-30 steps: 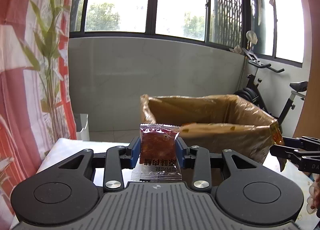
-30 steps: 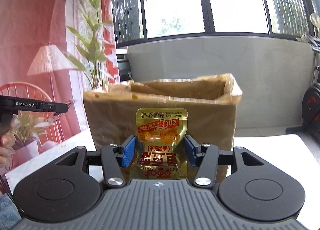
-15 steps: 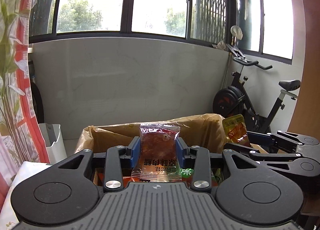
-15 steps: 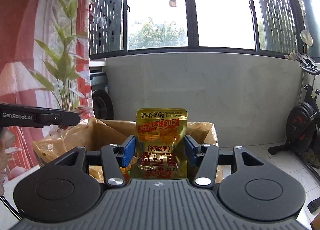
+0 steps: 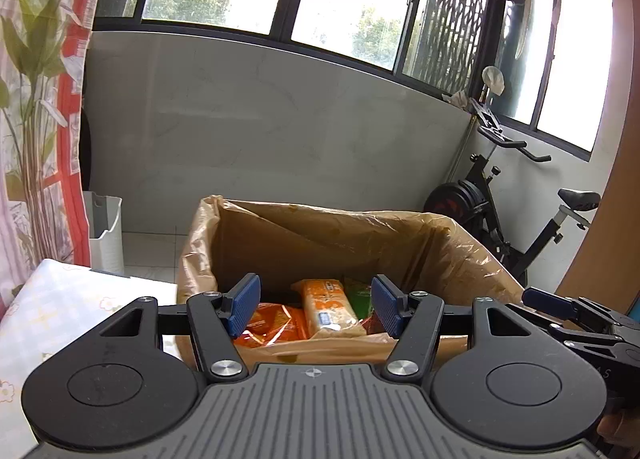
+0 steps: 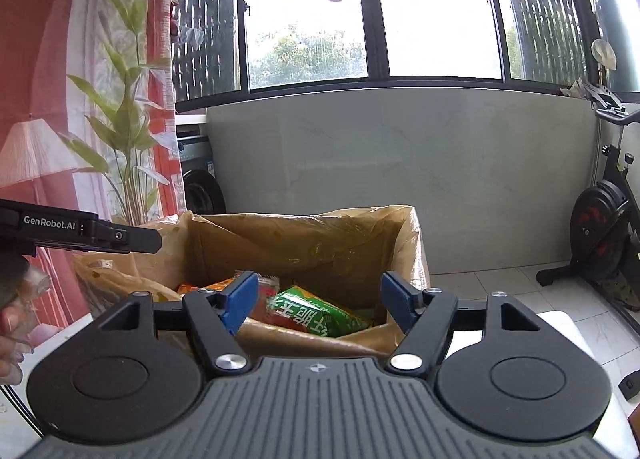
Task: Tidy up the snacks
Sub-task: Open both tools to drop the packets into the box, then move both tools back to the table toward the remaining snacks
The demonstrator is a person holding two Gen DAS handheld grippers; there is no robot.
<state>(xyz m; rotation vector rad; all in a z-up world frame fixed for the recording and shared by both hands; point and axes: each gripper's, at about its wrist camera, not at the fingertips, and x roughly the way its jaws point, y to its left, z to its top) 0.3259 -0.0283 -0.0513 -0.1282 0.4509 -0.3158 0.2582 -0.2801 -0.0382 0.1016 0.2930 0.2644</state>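
Observation:
A cardboard box lined with brown plastic stands on the table right in front of both grippers. Several snack packs lie in it: an orange pack, a red-orange pack, a green pack. My left gripper hovers over the box's near rim, jaws opening, nothing between the blue pads. My right gripper hangs over the box too, jaws opening and empty. The right gripper shows at the left view's right edge. The left gripper's finger juts in from the left of the right wrist view.
The table has a pale patterned cloth. A white bin stands on the tiled floor behind it. An exercise bike stands at the right by the grey wall. A person's hand shows at far left.
Both grippers moved over the box and opened. The red meat snack pack left the left gripper and the gold pack left the right one; neither is between the jaws now.

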